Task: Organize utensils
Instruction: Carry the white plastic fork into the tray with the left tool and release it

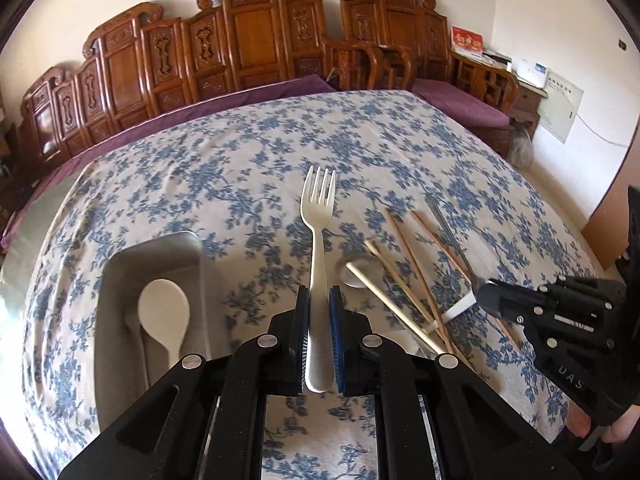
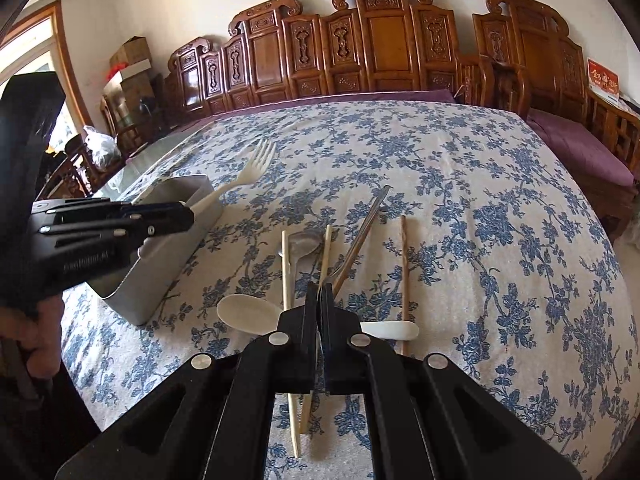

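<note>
My left gripper (image 1: 319,300) is shut on a white plastic fork (image 1: 318,216), held tines forward just right of the grey metal utensil box (image 1: 120,280). A white spoon (image 1: 166,312) lies inside the box. In the right wrist view the left gripper (image 2: 176,216) holds the fork (image 2: 256,164) over the box (image 2: 176,248). My right gripper (image 2: 319,292) is shut on a metal fork (image 2: 366,228) that slants up from the cloth. Pale chopsticks (image 2: 286,280), a brown chopstick (image 2: 404,264), a metal spoon (image 2: 302,246) and a white spoon (image 2: 248,314) lie on the cloth.
The table has a blue-flowered cloth (image 2: 460,200). A carved wooden bench with purple cushions (image 2: 580,152) stands behind it. A second white spoon handle (image 2: 394,330) lies under my right gripper. The right gripper also shows in the left wrist view (image 1: 492,296).
</note>
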`<state>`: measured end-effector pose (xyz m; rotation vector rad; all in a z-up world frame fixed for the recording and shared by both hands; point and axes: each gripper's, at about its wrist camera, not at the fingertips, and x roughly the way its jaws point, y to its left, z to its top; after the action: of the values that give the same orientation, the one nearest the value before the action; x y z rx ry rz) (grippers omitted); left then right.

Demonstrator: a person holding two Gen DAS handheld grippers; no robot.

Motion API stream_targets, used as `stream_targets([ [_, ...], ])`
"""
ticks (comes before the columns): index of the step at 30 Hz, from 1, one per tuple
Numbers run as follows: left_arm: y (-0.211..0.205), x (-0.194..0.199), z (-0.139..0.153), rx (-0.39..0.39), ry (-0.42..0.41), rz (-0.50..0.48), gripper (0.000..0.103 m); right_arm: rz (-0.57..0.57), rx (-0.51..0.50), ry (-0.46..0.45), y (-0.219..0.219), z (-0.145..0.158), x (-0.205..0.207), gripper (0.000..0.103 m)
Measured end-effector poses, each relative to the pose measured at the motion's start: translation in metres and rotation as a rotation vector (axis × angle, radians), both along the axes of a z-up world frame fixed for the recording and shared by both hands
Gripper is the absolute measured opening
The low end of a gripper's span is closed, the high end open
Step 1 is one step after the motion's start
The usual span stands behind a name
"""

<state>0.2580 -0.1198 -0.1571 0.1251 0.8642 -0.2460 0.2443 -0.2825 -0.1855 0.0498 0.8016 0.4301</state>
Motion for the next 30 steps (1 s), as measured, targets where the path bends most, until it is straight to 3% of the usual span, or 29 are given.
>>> stream_targets([
  [18, 0.084, -0.032, 0.019, -0.007, -0.028, 0.091, 0.009, 0.135, 0.016, -0.048, 0.055, 0.023, -0.03, 0.003],
  [30, 0.126, -0.014, -0.017, 0.029, 0.058, 0.18, 0.009, 0.17, -0.004, -0.033, 0.069, 0.018, -0.034, 0.003],
])
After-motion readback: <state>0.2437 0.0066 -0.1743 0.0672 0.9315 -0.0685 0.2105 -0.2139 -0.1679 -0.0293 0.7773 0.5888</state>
